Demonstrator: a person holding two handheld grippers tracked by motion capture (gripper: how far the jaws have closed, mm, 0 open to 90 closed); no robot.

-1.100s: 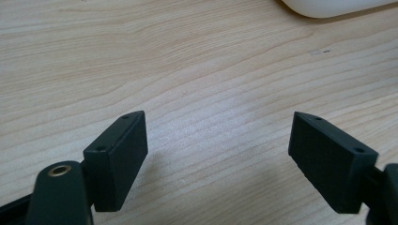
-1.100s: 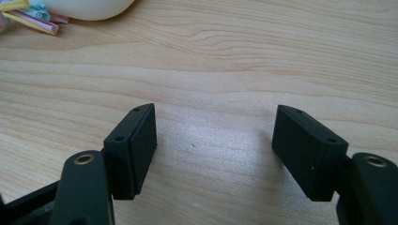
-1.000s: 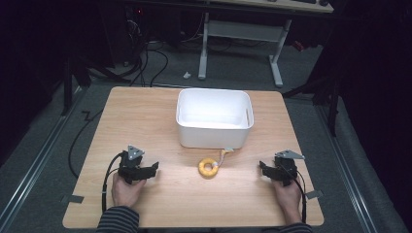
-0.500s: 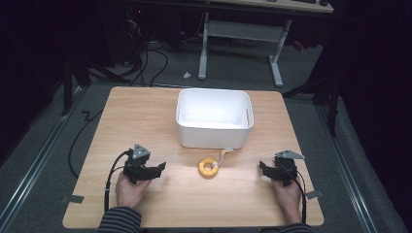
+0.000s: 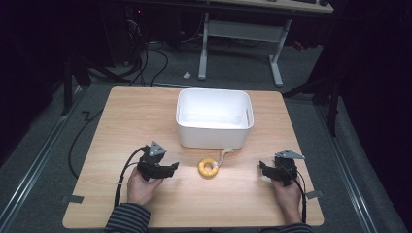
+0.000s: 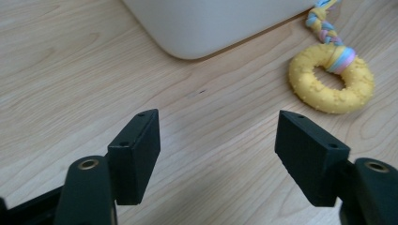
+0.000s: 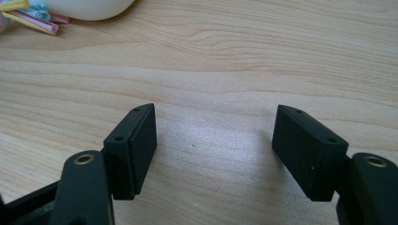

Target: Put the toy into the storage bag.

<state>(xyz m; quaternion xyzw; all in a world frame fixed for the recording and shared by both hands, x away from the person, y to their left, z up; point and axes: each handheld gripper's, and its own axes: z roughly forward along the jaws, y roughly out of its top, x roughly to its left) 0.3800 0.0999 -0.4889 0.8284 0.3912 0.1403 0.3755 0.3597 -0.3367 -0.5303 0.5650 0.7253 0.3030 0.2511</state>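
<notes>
A yellow ring toy [image 5: 209, 168] with a pastel braided rope tail lies on the wooden table just in front of a white bin [image 5: 214, 118]. My left gripper [image 5: 175, 166] hovers to the ring's left and points at it; its jaws have just been closing and stand open with nothing between them. In the left gripper view the ring toy [image 6: 332, 78] lies ahead at upper right, beyond the left gripper [image 6: 217, 137]. My right gripper [image 5: 261, 167] rests open to the ring's right, over bare wood [image 7: 211, 126].
The white bin [image 6: 211, 23] stands at the table's back middle, close behind the ring. The rope's frayed ends [image 7: 28, 16] lie by the bin's corner. Table edges run near both hands; dark floor, cables and a desk frame lie beyond.
My left gripper has risen a little and moved right toward the ring toy, its jaws narrowing. The right gripper, the ring and the bin have stayed put.
</notes>
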